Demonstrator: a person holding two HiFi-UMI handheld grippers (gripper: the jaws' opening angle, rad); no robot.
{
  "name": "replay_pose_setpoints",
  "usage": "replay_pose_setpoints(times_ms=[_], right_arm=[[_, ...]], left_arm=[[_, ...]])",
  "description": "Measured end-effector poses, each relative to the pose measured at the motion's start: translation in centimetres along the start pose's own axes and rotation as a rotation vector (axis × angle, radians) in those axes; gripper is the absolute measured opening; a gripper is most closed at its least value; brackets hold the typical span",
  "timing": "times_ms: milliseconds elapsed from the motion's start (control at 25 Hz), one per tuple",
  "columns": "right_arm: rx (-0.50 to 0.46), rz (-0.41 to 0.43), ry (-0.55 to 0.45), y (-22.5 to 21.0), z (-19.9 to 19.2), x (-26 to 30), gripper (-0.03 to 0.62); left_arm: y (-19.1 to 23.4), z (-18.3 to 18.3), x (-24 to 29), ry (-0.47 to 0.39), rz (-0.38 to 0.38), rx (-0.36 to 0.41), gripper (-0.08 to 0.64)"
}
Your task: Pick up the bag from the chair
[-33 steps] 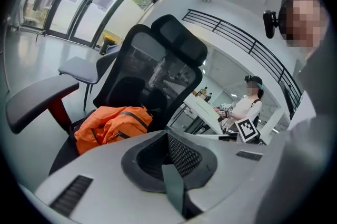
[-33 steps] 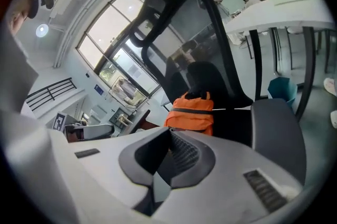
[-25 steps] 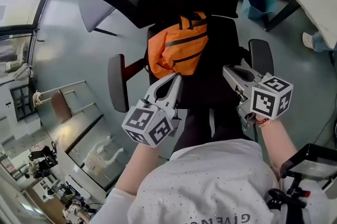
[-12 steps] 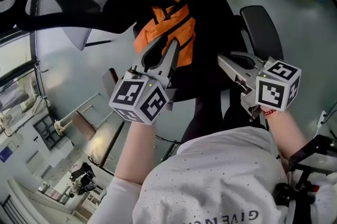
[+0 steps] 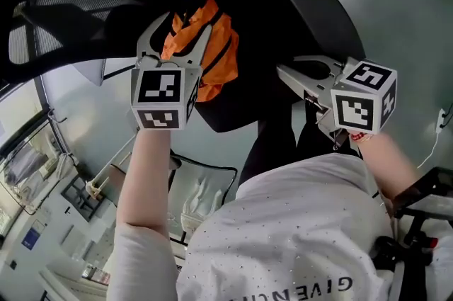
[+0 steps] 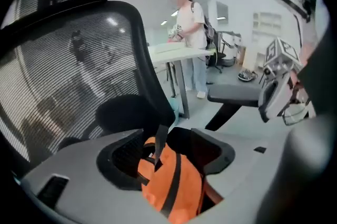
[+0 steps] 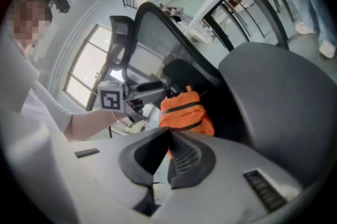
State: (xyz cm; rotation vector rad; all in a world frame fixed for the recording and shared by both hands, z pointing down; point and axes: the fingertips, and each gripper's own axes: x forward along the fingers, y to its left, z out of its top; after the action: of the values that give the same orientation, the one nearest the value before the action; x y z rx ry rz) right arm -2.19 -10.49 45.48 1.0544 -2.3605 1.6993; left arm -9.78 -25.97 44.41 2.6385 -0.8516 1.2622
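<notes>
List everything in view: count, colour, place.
orange fabric bag with black straps: 1, orange, on the chair seat, against the backrest.
black mesh-backed office chair: 1, black, centre, under both grippers.
white table: 1, white, background, beyond the chair.
standing person: 1, white top, at that table.
left gripper: 1, grey, jaws have just been opening, now apart with the bag between them, pads not pressing.
right gripper: 1, grey, jaws together, nothing between them, apart from the bag on its right.
</notes>
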Motion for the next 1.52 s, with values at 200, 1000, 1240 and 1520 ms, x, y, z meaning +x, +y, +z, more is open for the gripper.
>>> replay_pose_setpoints(times_ms=[200,1000,1240,1520], right_arm=[[0.000,-0.012,0.023,-0.3,-0.6,0.0,0.005],[0.036,-0.030,0.049,-1.1,-1.1,0.2,0.005],[0.051,-0.024,0.060,-1.2,-1.7,0.0,0.005],[0.054,-0.032,0.081,-1.5,-2.1,0.0,0.005]], left_arm=[[1.6,-1.6,3.1,0.090,-0.014,0.091,0.293],[0.8,-4.5,5.2,0.154,0.028,0.191,0.029],[-1.6,-4.9,5.5,0.148,-0.069,0.165,0.024],[-3.0,-6.0,6.2,0.177,-0.129,0.146,0.000]])
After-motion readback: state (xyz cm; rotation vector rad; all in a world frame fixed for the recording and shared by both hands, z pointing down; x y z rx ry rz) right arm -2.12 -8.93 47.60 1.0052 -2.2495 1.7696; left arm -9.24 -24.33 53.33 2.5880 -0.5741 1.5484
